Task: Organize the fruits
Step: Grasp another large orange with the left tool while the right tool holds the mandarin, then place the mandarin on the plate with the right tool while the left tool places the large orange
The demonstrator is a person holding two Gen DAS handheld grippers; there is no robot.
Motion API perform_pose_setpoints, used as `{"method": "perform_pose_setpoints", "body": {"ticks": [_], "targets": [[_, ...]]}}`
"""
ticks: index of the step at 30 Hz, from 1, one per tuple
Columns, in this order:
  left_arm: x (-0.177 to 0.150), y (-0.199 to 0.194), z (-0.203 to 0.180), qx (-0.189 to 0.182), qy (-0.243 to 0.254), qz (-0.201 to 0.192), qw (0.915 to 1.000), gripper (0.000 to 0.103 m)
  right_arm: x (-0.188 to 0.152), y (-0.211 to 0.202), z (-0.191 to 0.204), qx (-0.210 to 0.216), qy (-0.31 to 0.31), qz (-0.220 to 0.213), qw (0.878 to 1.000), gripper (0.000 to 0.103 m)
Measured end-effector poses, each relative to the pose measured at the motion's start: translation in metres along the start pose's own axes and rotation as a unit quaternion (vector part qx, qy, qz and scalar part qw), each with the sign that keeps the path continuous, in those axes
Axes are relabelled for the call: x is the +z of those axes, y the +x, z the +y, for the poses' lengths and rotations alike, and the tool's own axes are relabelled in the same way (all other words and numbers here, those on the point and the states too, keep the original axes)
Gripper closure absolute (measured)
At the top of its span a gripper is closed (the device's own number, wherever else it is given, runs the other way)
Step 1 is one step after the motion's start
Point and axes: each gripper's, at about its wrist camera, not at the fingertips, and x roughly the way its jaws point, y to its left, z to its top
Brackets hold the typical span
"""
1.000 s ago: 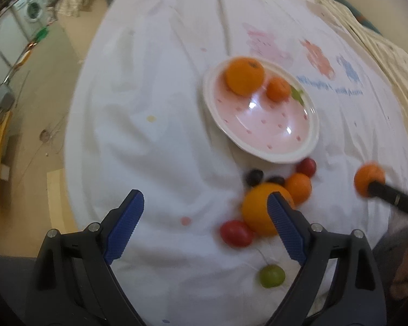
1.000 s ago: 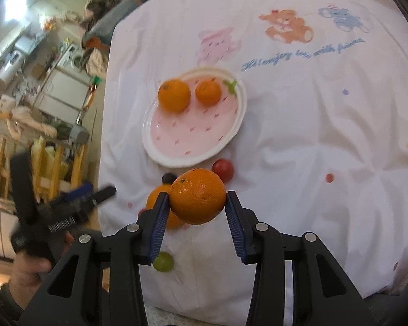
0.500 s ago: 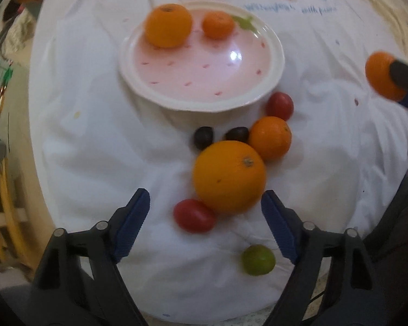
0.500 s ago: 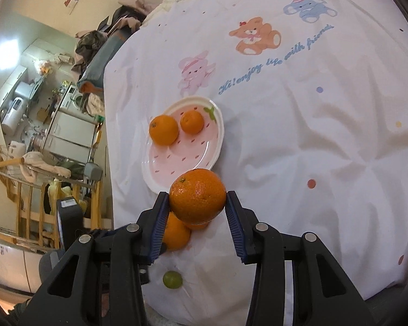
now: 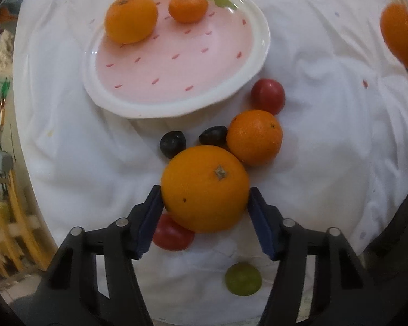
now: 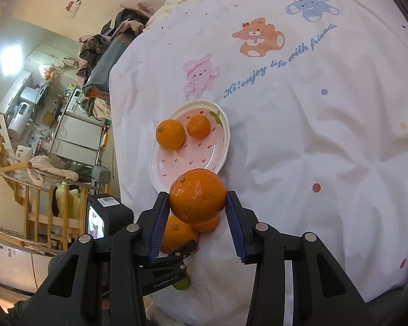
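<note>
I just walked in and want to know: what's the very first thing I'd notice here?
Probably the big orange right up close on the white sheet, with the left gripper closing its blue jaws around it. Next, the right gripper holding a second orange up in the air. Behind sits the pink strawberry plate with two oranges already on it.
</note>
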Motion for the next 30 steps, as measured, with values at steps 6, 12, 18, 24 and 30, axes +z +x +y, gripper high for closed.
{"method": "perform_pose_setpoints", "body": {"ticks": [6, 12, 18, 24, 30], "targets": [[-0.008, -0.021, 0.014, -0.028, -0.030, -0.020, 0.9990, 0.048, 0.001, -0.006, -0.001, 0.006, 0.004, -0.008, 1.000, 0.059], [-0.013, -0.062, 0.027, -0.057, -0.054, -0.059, 0.9952, 0.048, -0.001, -0.006, 0.002, 0.005, -0.002, -0.006, 1.000, 0.059], [-0.018, -0.095, 0.049, -0.071, -0.078, -0.108, 0.9885, 0.048, -0.008, -0.009, 0.001, -0.002, -0.004, -0.010, 1.000, 0.059], [0.001, -0.100, 0.064, -0.084, -0.099, -0.139, 0.9817, 0.048, -0.007, -0.016, 0.005, 0.003, -0.016, -0.026, 1.000, 0.059], [0.010, -0.108, 0.084, -0.084, -0.115, -0.159, 0.9770, 0.048, 0.005, -0.020, 0.015, 0.013, -0.034, -0.038, 0.999, 0.059]]}}
